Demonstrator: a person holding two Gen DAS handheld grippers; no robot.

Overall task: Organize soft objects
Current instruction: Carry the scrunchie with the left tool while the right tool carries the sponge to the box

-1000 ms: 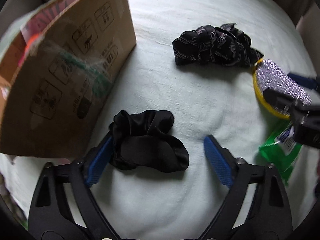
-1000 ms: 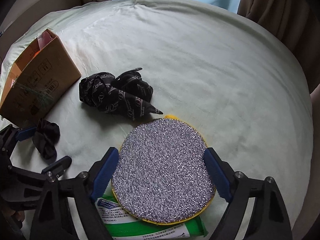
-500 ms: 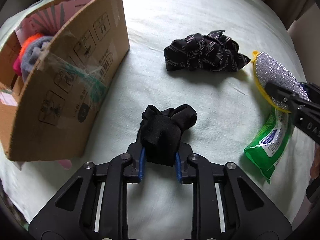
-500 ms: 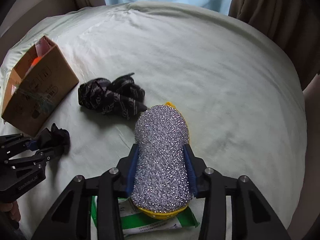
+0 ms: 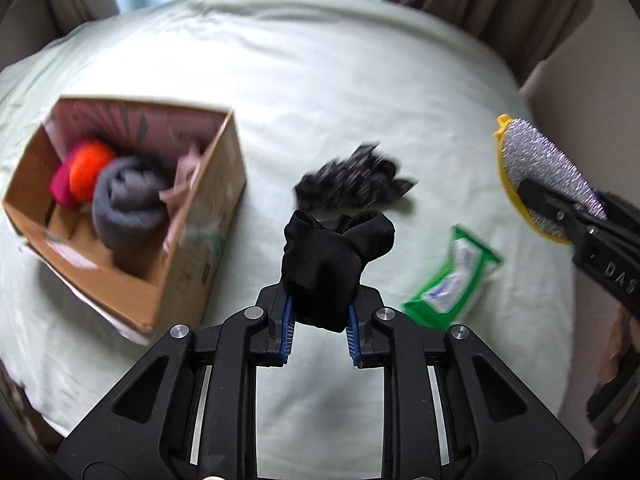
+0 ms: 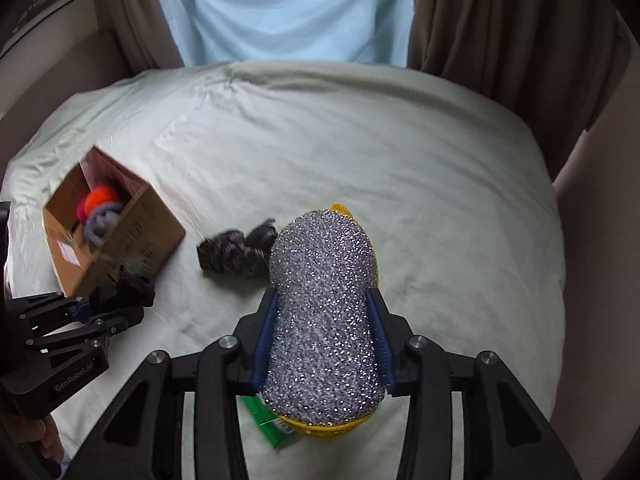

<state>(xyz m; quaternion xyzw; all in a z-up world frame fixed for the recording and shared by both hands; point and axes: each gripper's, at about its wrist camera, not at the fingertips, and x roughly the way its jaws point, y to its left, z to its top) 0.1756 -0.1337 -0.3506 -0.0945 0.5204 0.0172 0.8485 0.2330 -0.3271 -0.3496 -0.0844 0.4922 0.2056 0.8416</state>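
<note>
My left gripper is shut on a black cloth and holds it above the pale green bedsheet. It also shows in the right wrist view with the cloth. My right gripper is shut on a silver and yellow scrub sponge, squeezed between the blue pads; the sponge shows at the right of the left wrist view. An open cardboard box to the left holds orange, pink and grey soft items. A black patterned cloth lies on the sheet.
A green wipes packet lies on the sheet to the right of the held black cloth, and its corner shows under the sponge. Brown curtains and a light blue panel stand behind the bed.
Both grippers closed, the left on the black cloth and the right on the sponge, and both have lifted up and back from the sheet. The box interior has come into view.
</note>
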